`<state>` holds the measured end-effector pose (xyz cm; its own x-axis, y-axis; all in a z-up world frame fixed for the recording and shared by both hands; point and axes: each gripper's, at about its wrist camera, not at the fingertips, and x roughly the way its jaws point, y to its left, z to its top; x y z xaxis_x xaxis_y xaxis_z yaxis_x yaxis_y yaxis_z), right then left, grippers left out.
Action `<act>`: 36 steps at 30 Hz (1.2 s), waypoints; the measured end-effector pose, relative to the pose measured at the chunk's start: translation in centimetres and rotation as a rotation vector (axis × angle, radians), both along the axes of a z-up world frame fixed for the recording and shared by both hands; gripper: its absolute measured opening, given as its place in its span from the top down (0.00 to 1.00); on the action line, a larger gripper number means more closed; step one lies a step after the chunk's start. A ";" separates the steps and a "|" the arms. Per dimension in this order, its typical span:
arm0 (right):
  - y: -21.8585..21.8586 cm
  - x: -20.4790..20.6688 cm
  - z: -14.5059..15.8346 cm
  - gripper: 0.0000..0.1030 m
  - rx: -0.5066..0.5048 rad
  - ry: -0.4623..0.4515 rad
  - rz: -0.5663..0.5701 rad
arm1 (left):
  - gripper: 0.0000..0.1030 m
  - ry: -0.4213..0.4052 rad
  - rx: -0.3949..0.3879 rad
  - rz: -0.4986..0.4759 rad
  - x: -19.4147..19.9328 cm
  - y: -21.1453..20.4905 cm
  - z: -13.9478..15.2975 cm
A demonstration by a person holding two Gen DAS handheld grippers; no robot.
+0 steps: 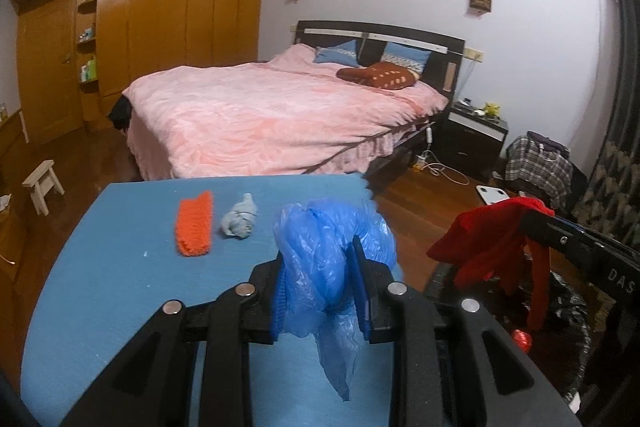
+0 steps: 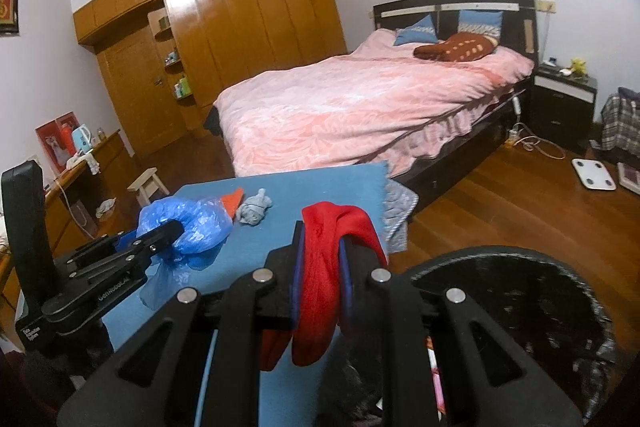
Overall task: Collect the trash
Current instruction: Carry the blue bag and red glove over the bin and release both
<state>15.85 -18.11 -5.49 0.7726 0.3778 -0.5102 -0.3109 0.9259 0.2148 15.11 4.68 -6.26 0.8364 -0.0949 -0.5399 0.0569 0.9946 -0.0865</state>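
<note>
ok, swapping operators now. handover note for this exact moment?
Left gripper: shut on the blue plastic bag, above the blue table.
Right gripper: shut on the red cloth, near the table's right edge, beside the black-lined bin.
On the table: orange knit piece and grey crumpled wad, side by side, apart, untouched.
Done: two items picked up; bin already holds something.
Left: drop both held items in the bin, then probably collect the orange and grey ones.
</note>
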 end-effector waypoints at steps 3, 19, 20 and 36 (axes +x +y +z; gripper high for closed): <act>-1.5 -1.2 0.2 0.86 -0.008 -0.005 -0.027 | 0.73 -0.004 0.000 -0.031 -0.6 -1.3 0.4; -8.8 -6.1 -0.2 0.86 -0.031 -0.012 -0.183 | 0.73 -0.020 0.010 -0.203 -3.1 -9.4 1.0; -9.2 -6.3 -0.3 0.85 -0.031 -0.010 -0.192 | 0.73 -0.019 0.011 -0.215 -3.2 -10.0 0.9; -15.6 -7.4 -3.6 0.84 -0.037 0.053 -0.315 | 0.73 0.010 0.026 -0.378 -1.8 -18.4 -1.3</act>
<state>8.45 -33.66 -9.10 0.8209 0.1045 -0.5614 0.0031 0.9823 0.1874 13.30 -13.69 -7.51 0.7394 -0.3818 -0.5545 0.4198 0.9054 -0.0636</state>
